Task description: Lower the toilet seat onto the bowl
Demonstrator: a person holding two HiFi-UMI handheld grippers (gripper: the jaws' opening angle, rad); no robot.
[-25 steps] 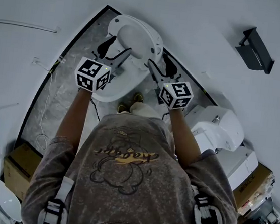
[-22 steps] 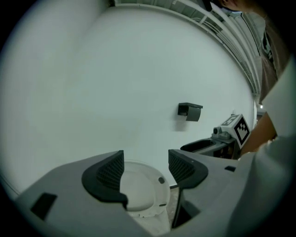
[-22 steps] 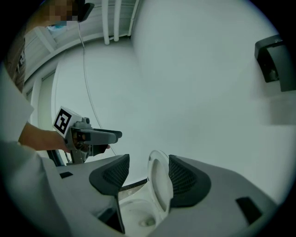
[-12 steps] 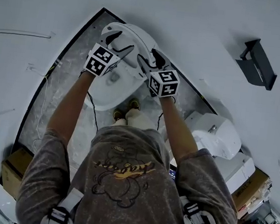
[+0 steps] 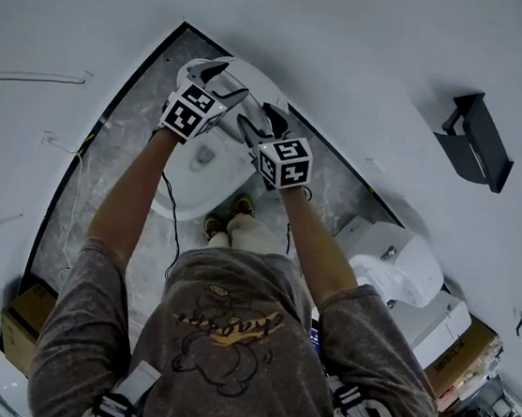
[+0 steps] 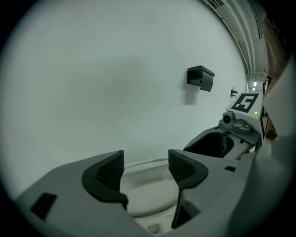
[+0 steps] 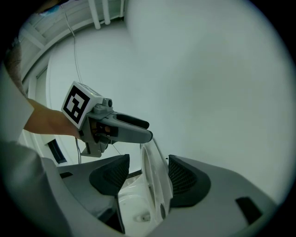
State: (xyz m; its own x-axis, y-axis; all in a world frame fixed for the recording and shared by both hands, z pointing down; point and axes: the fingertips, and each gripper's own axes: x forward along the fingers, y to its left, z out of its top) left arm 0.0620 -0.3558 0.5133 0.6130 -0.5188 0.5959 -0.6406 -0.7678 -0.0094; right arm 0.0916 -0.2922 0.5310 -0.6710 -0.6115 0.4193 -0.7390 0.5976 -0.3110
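Reaching further up-frame, the right gripper [image 7: 147, 167], unclenched, now straddles the upright toilet seat [image 7: 156, 185] (left gripper [image 6: 145, 170] released, empty); lowering not begun.

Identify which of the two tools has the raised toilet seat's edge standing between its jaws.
The right tool: the upright toilet seat stands edge-on between its open jaws. The left tool also has its jaws apart, but they hold nothing.

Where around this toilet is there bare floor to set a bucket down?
The marble floor left of the toilet bowl, up to the wall, is bare but for a thin cable. Another strip lies between the bowl and the white toilets at right. Crowded: the raised seat, with the left tongs and right tongs at it.
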